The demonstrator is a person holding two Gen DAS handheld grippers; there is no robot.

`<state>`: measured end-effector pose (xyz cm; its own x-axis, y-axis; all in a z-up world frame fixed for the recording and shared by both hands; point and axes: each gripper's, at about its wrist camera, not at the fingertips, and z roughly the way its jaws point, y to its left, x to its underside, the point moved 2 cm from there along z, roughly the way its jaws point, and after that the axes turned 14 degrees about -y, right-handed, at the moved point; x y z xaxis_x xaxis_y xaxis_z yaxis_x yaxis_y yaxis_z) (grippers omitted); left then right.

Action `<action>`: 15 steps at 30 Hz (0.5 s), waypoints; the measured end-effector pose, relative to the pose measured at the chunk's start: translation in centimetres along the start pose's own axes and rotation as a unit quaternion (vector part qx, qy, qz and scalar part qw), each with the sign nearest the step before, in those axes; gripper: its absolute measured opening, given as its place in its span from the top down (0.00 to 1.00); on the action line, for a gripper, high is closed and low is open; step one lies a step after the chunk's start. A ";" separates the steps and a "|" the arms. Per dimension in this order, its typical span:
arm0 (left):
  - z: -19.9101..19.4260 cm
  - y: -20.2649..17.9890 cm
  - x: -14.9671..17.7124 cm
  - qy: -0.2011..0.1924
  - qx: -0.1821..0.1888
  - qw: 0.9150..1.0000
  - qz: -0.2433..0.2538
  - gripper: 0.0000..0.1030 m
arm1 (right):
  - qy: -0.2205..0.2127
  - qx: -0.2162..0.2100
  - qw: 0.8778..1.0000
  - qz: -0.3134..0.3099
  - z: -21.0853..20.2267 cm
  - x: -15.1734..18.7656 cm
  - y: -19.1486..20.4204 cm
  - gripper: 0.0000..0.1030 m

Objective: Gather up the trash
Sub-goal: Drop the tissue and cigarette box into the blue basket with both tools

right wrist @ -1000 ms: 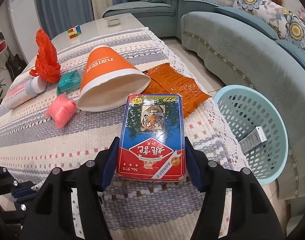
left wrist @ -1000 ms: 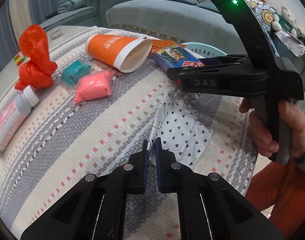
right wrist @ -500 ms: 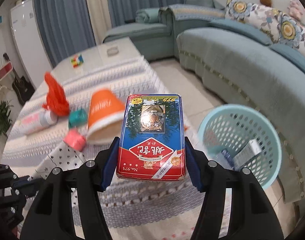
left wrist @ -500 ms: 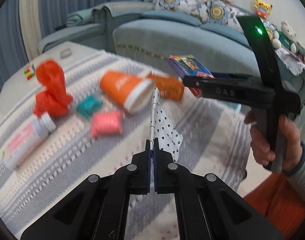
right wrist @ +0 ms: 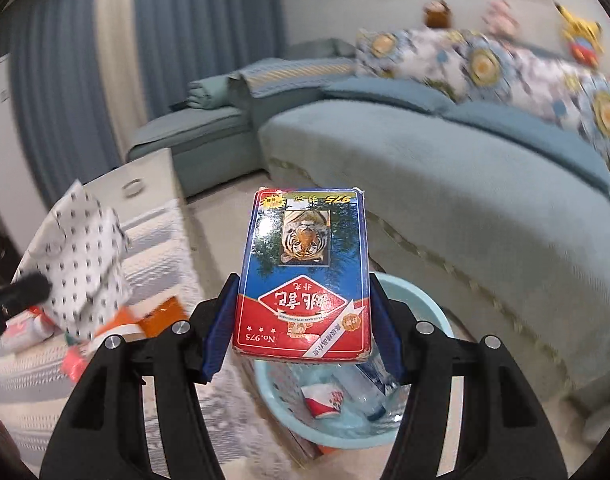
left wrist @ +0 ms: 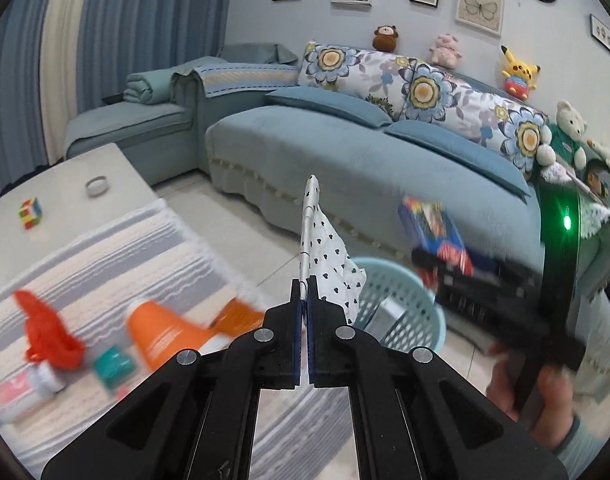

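Note:
My left gripper is shut on a white wrapper with small black hearts, which stands up in the air before the sofa. The same wrapper shows at the left of the right wrist view. My right gripper is shut on a blue and red card box with a tiger picture, held above the light blue basket. That basket holds several pieces of trash. The right gripper with its box appears blurred at the right of the left wrist view.
On the striped tablecloth lie an orange cup, an orange bag, a teal packet, a white bottle and an orange foil wrapper. A blue sofa stands behind the basket. A person's hand grips the right tool.
Both grippers have risen off the table and swung toward the basket. The left one shut on the heart-patterned wrapper and lifted it. The card box now hangs above the basket.

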<state>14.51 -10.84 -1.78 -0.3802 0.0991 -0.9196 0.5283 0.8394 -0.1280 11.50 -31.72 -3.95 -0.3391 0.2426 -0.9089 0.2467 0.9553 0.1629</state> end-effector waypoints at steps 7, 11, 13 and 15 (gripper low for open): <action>5.7 -3.2 1.9 0.042 0.002 0.999 0.007 1.00 | 0.068 0.033 0.996 0.039 3.5 2.4 -3.7 0.44; 8.0 -3.4 3.5 0.068 0.010 0.998 0.001 0.97 | 0.121 0.047 0.990 0.055 5.7 3.9 -5.0 0.43; 8.9 -3.3 4.6 0.084 0.012 0.996 -0.001 0.61 | 0.146 0.042 0.986 0.070 6.7 5.0 -5.4 0.42; 9.4 -3.1 5.6 0.088 0.005 0.996 0.007 0.54 | 0.161 0.056 0.983 0.074 7.5 5.7 -6.0 0.42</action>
<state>17.88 -17.93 -10.05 -0.4991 0.2039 -0.8422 0.5416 0.8321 -0.1196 14.92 -37.36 -12.96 -0.5564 0.4363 -0.7072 0.4078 0.8849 0.2251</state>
